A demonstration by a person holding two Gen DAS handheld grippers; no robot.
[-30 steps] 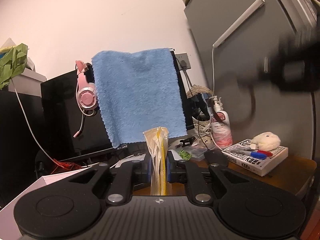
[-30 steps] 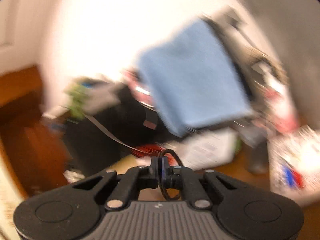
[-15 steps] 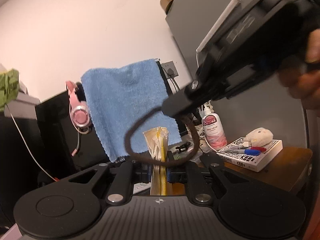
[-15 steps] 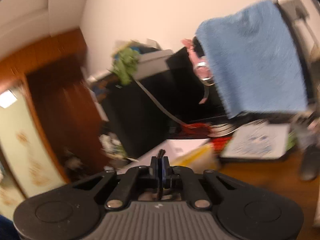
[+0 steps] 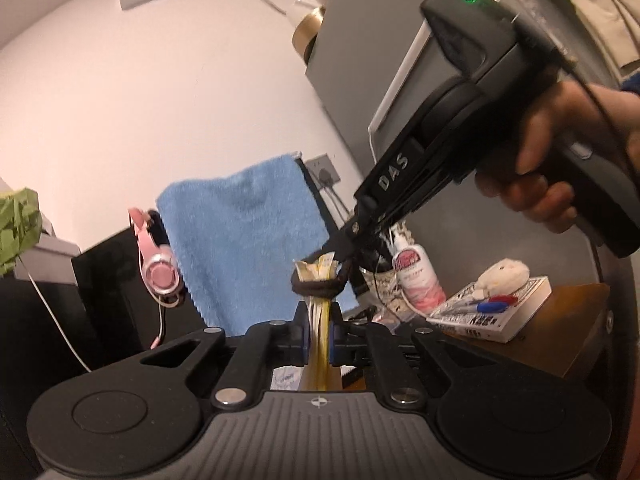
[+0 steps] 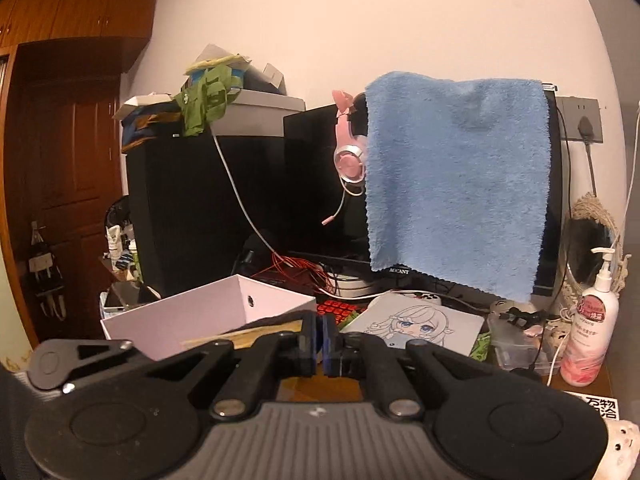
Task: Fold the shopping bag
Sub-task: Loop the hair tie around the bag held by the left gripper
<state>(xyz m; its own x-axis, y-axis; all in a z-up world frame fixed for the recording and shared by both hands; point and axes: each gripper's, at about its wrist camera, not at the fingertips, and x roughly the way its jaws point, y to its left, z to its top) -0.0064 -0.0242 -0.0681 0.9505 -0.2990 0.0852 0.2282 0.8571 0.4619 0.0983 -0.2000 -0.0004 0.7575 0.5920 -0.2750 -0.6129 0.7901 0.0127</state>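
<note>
In the left wrist view, the folded yellowish shopping bag [image 5: 314, 270] stands upright between the fingers of my left gripper [image 5: 318, 328], which is shut on it. A dark elastic band [image 5: 316, 289] is looped around the bag just below its top. My right gripper [image 5: 346, 256], held by a hand [image 5: 552, 152], comes down from the upper right with its tips at the band. In the right wrist view, my right gripper [image 6: 320, 338] is shut, the dark band [image 6: 276, 320] runs off to the left of its tips, and the bag [image 6: 244, 336] lies crosswise behind them.
A blue towel [image 6: 456, 180] hangs over a black monitor, with a pink headset [image 6: 350, 156] beside it. A white open box [image 6: 208, 312] sits front left. A lotion bottle [image 6: 592, 320], a book with markers [image 5: 492, 312] and a grey cabinet [image 5: 360, 60] stand to the right.
My right gripper has swung in from the right and brought the band down over the bag's top; half a second ago the loop hung open in front of the bag.
</note>
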